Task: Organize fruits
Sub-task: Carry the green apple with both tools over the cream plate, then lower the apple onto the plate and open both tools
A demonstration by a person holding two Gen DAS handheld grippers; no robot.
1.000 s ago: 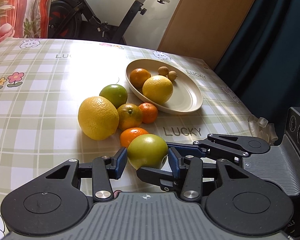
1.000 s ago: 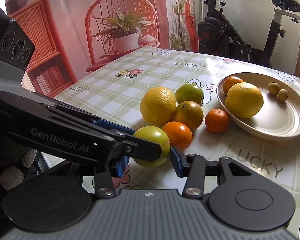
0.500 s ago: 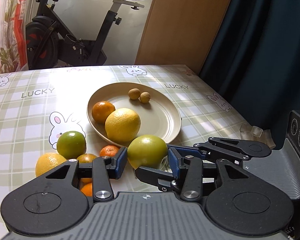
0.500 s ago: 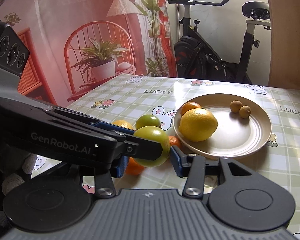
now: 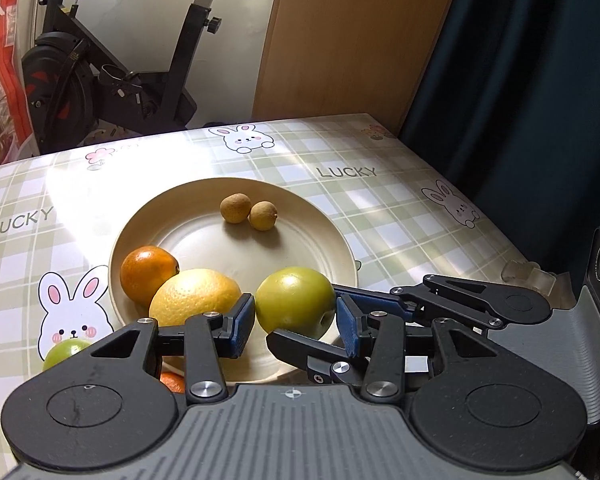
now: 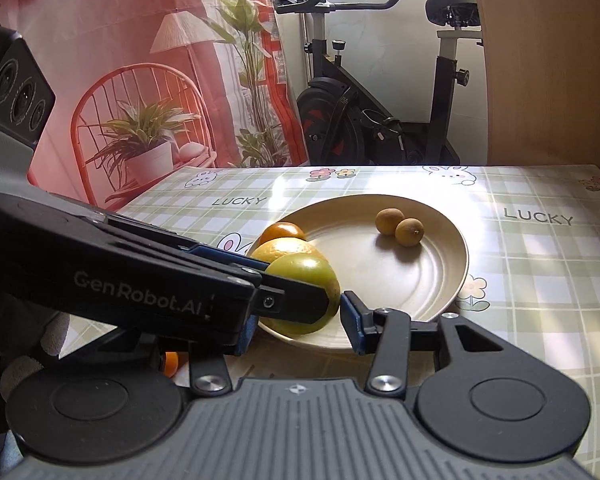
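One plate (image 5: 340,256); two longans (image 5: 236,208); one lemon (image 5: 194,296); two green fruits (image 5: 294,302).

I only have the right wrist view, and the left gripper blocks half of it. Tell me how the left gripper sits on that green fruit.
Observer: In the left wrist view, the left gripper has its blue-padded fingers on opposite sides of the green fruit, pressing on it.
Operator: Now tell me what's on the lemon side.
Observer: The lemon lies in the plate, and one finger sits between it and the held fruit.
Operator: Report any fruit outside the plate.
Observer: A small green citrus rests on the tablecloth below the bunny print, left of the plate.
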